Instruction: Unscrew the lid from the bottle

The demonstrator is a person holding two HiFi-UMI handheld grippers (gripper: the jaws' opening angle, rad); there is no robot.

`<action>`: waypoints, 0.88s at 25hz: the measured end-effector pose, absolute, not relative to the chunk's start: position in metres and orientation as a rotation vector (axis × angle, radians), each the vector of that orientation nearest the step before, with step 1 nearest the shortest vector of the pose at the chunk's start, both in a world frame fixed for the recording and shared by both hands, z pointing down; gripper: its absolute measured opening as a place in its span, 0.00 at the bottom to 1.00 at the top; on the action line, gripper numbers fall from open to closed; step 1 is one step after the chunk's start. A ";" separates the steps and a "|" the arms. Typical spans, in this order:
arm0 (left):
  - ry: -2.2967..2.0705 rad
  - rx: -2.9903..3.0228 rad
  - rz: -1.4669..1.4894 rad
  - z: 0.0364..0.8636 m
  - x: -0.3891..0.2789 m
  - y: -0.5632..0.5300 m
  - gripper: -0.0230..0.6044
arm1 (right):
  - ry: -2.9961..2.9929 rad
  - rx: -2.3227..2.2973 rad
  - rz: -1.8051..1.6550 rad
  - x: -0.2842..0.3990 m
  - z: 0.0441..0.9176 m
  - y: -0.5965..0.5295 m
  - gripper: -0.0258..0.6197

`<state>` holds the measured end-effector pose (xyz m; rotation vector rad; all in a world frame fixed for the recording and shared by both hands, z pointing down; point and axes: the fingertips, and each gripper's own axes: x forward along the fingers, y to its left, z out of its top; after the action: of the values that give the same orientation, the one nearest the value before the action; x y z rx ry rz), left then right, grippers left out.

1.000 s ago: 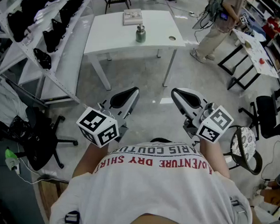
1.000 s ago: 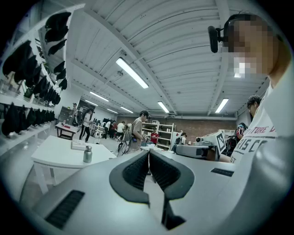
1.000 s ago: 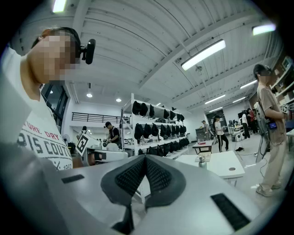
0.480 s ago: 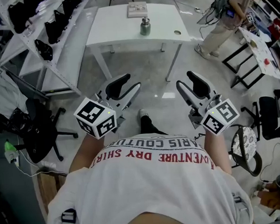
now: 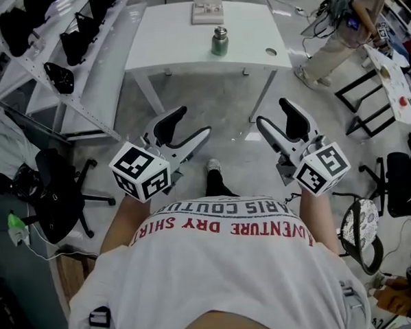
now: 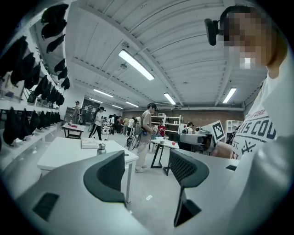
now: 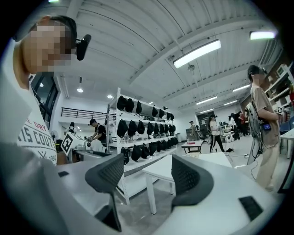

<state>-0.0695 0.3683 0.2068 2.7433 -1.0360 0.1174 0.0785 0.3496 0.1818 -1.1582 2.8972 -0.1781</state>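
A small green metal bottle with a silver lid (image 5: 220,41) stands upright on the white table (image 5: 179,48), well ahead of both grippers. The left gripper view shows the bottle (image 6: 101,148) small and far off, beyond the left jaw. My left gripper (image 5: 189,123) is held over the floor in front of the person's chest; its jaws have just been opening and nothing is between them. My right gripper (image 5: 275,113) is beside it, and its jaws have just been opening too, also on nothing. The right gripper view shows only a corner of the table (image 7: 165,169), not the bottle.
A flat book or box (image 5: 207,11) lies at the table's far side, and a round hole (image 5: 271,52) is near its right edge. Shelves with black items (image 5: 62,47) run along the left. A black office chair (image 5: 56,196) stands left, and a person (image 5: 352,18) with dark-legged tables right.
Both grippers went from shut to wide open. The person has stepped toward the table, so it and the bottle sit nearer and more central in the head view.
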 end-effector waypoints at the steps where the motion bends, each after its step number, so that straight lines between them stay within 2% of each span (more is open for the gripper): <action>1: -1.043 2.738 0.128 0.210 -0.068 0.355 0.53 | 2.898 -1.161 -0.193 0.081 0.185 0.336 0.52; 14: -1.043 2.652 0.194 0.239 -0.071 0.157 0.55 | 2.932 -1.168 -0.349 0.078 0.214 0.133 0.52; 22: -1.075 2.673 0.294 0.258 -0.063 0.070 0.56 | 2.972 -1.149 -0.384 0.077 0.232 0.056 0.52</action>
<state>-0.0631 0.0699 0.2584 2.6731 -1.0751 0.2939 0.0765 0.0565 0.2320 -1.1487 2.9723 -0.3836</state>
